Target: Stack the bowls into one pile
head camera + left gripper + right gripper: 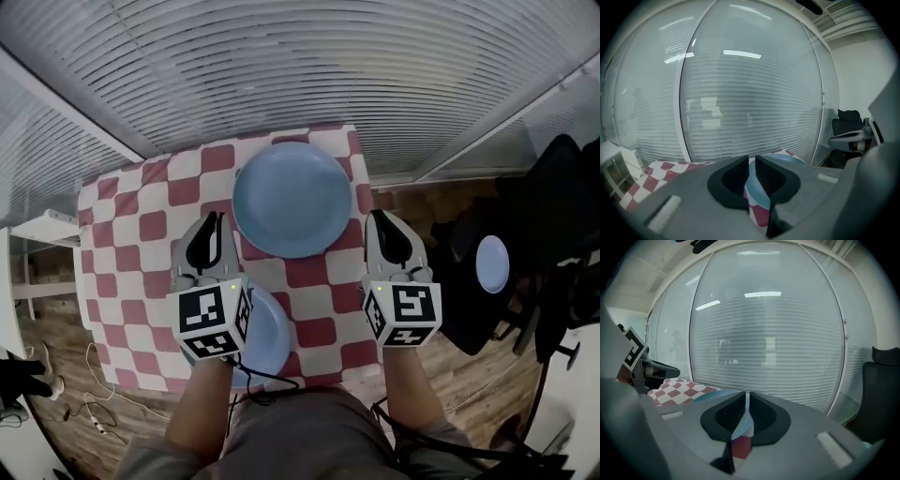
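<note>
A large pale-blue bowl [292, 199] sits at the far middle of the red-and-white checked table [122, 244]. A smaller blue bowl [267, 336] lies near the front edge, partly hidden under my left gripper's marker cube. A third blue bowl [492, 263] rests on a black seat to the right of the table. My left gripper [214, 219] hovers just left of the large bowl, jaws shut with nothing in them. My right gripper [379, 217] is at the bowl's right rim, also shut and holding nothing. The large bowl's rim [787, 160] shows past the left gripper [752, 161], and the rim [705, 395] shows beside the right gripper [746, 399].
A glass wall with blinds [309, 66] runs behind the table. A black office chair [555, 202] stands at the right. A white shelf [42, 228] is at the left, and cables [94, 405] lie on the wooden floor.
</note>
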Demonstrator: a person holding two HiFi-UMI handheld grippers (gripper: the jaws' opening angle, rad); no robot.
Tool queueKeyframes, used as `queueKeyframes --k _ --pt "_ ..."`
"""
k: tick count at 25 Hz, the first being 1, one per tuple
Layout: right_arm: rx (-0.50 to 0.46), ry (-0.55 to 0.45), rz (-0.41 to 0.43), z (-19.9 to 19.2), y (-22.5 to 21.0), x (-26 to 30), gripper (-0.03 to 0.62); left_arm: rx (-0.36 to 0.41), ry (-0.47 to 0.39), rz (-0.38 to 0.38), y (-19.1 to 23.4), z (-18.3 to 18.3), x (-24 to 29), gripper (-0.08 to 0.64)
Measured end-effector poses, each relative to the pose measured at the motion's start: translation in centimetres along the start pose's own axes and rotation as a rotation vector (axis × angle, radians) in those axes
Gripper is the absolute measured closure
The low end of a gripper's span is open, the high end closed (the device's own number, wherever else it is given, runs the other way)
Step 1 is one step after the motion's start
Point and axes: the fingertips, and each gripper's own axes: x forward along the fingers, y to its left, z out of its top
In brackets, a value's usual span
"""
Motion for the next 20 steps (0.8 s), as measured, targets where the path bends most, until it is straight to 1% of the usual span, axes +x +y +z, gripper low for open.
queueKeyframes --k 2,3,5,9,13,16,20 --pt "0.010 0.043 0.007 -1.7 0.0 1.6 0.483 -0.015 0.040 -0.019 -0.1 -1.5 1.6 0.488" --pt "0.014 0.067 0.011 -2.6 0.0 2.3 0.458 -0.024 0.064 -0.029 -0.2 -2.3 2.3 0.474" --pt "0.028 0.114 0.020 -4.3 0.1 3.6 0.443 -0.039 0.109 -0.041 -0.3 -3.9 3.6 0.452" --pt "0.042 0.175 0.026 -6.9 0.0 5.5 0.442 -0.053 0.171 -0.026 -0.1 -6.4 5.5 0.448" --pt "0.049 0.216 0.030 -8.7 -0.1 6.8 0.442 -0.063 0.210 -0.010 0.3 -8.2 6.8 0.448" --pt "0.051 0.238 0.031 -9.7 0.2 7.5 0.442 -0.077 0.220 -0.007 0.5 -8.8 7.4 0.448" --pt "0.061 0.251 0.028 -10.0 0.4 8.0 0.448 -0.063 0.238 -0.003 0.5 -8.9 8.4 0.448"
